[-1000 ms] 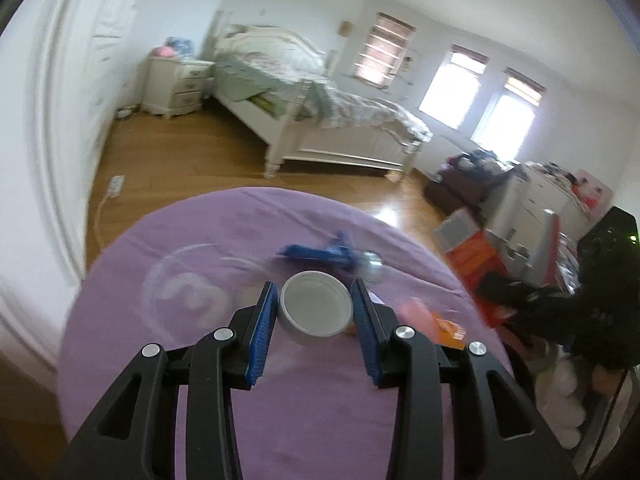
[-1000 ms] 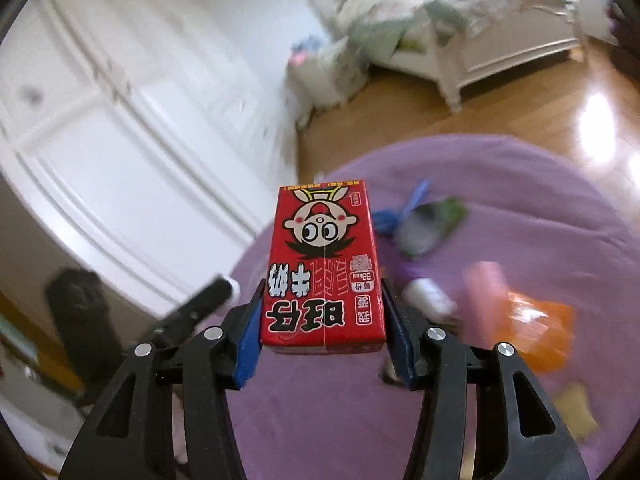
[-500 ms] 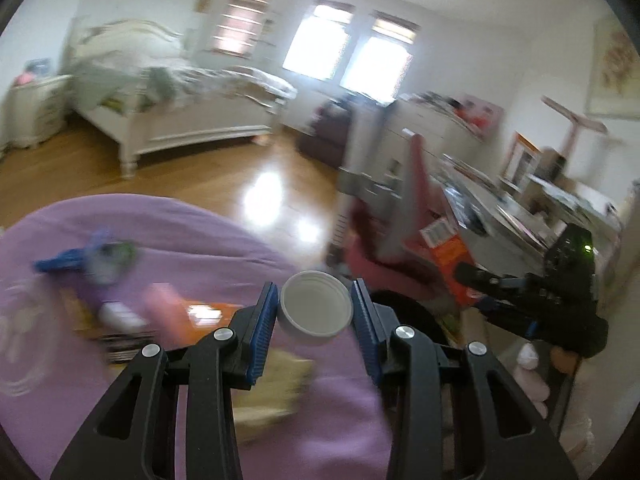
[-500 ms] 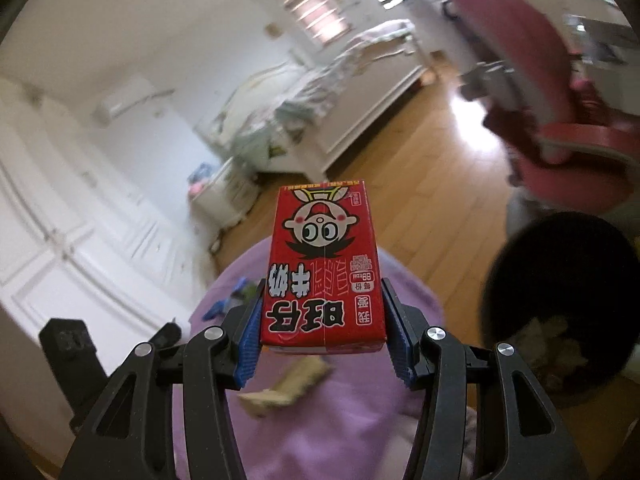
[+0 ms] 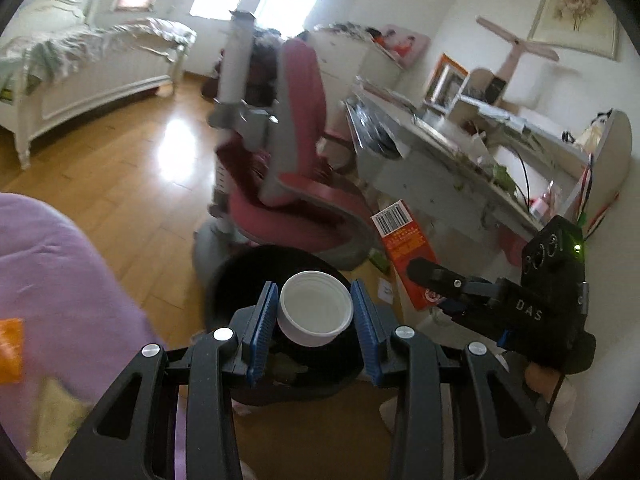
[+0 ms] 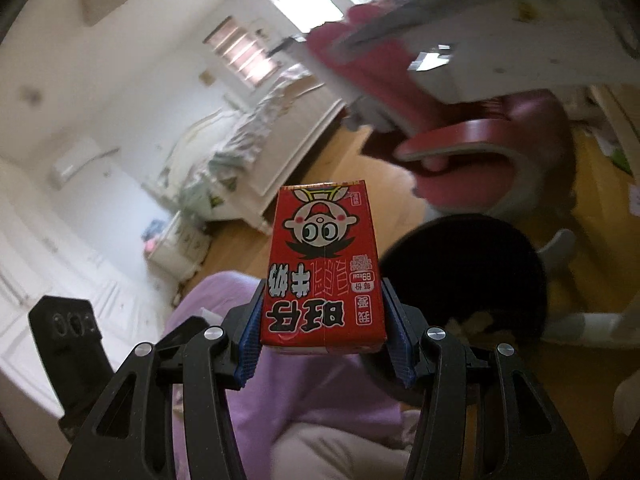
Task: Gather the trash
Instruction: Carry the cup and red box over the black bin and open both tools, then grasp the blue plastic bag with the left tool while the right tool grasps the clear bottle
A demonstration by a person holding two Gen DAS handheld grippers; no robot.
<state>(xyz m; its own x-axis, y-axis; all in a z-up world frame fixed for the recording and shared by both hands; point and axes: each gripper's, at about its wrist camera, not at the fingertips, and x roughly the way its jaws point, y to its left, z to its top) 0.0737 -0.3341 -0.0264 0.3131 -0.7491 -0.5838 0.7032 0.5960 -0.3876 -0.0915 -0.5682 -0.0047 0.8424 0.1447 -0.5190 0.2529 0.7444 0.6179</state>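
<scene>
Here a white plastic lid (image 5: 316,307) is clamped between the blue pads (image 5: 262,332) of the left gripper (image 5: 316,334), its open side turned toward the camera. It is held above the mouth of a black trash bin (image 5: 232,272) standing on the wooden floor (image 5: 120,184), beside a purple-covered table (image 5: 60,288).

A red milk carton (image 6: 323,270) printed with a cartoon face is pinched at its lower sides by the right gripper (image 6: 323,340) and sticks out forward past the fingertips. The same bin (image 6: 460,272) is seen just to the right of the carton, with pale scraps (image 6: 472,326) lying inside.

Only in the left wrist view are the cluttered desk (image 5: 460,152), the pink chair's (image 5: 304,168) whole shape and the right gripper carrying the carton (image 5: 408,248) from the side made out. Only in the right wrist view are the bin's contents and the white wardrobe doors (image 6: 40,280) shown; the bed (image 6: 240,148) is seen in both.
</scene>
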